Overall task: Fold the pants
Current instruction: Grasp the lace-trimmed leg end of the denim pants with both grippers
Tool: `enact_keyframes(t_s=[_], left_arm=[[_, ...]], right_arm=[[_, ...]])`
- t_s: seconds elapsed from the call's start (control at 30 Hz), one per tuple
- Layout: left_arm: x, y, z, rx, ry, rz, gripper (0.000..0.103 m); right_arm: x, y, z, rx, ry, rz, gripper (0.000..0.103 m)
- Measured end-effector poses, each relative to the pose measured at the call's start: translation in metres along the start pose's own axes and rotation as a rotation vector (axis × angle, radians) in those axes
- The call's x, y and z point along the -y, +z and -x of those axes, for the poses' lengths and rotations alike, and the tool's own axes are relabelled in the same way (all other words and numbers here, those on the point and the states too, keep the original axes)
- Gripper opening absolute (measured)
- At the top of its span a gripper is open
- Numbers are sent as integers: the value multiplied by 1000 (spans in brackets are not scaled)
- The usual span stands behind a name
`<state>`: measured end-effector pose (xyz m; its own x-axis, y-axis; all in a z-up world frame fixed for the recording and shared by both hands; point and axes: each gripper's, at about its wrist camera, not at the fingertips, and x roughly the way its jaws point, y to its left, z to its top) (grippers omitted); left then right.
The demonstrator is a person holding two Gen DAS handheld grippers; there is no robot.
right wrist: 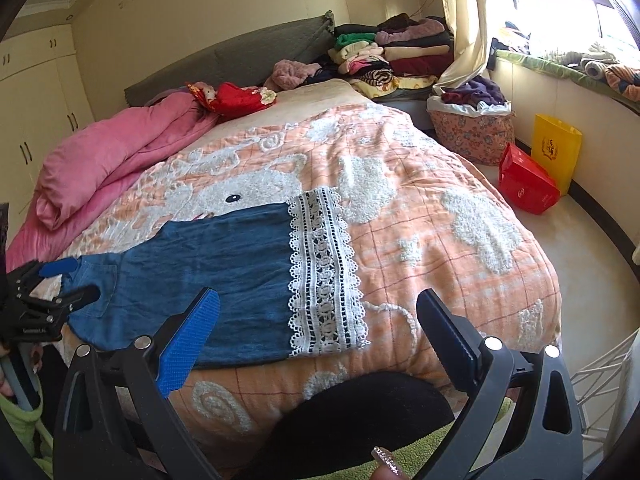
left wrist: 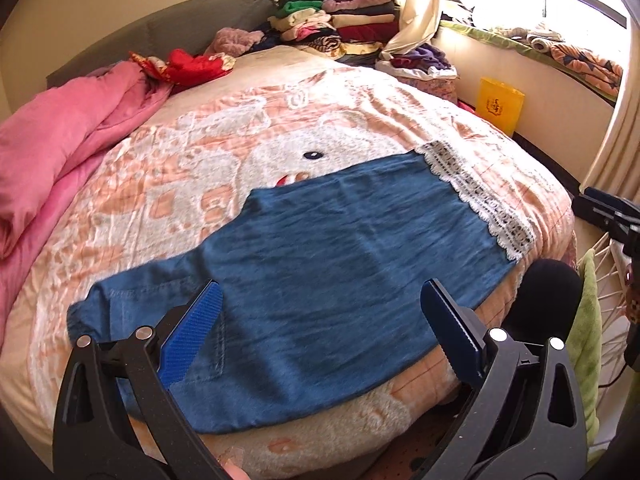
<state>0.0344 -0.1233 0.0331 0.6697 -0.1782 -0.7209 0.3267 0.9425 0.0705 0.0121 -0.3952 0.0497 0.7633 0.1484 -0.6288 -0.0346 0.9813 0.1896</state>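
While both tools hang spread wide and empty over the near edge of the bed (right wrist: 460,184), the left gripper (left wrist: 320,332) would do best to pinch the waist end squarely and the right gripper (right wrist: 318,334) the lace hem. Beyond them the pants (left wrist: 320,252) lie flat across the blanket, blue denim, seemingly already halved lengthwise.

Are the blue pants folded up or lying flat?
Lying flat: the blue pants spread across the bed blanket, lace hem showing. Whether they're already doubled over, cannot tell.
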Motion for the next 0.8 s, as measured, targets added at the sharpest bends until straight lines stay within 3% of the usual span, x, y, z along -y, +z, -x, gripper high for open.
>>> enact_keyframes(t_s=[0.33, 0.8], left_arm=[[31, 37, -33, -3, -43, -90, 93], [54, 87, -114, -105, -145, -155, 93]], right_arm=[[10, -11, -20, -53, 2, -36, 98], [12, -30, -61, -177, 33, -105, 98]])
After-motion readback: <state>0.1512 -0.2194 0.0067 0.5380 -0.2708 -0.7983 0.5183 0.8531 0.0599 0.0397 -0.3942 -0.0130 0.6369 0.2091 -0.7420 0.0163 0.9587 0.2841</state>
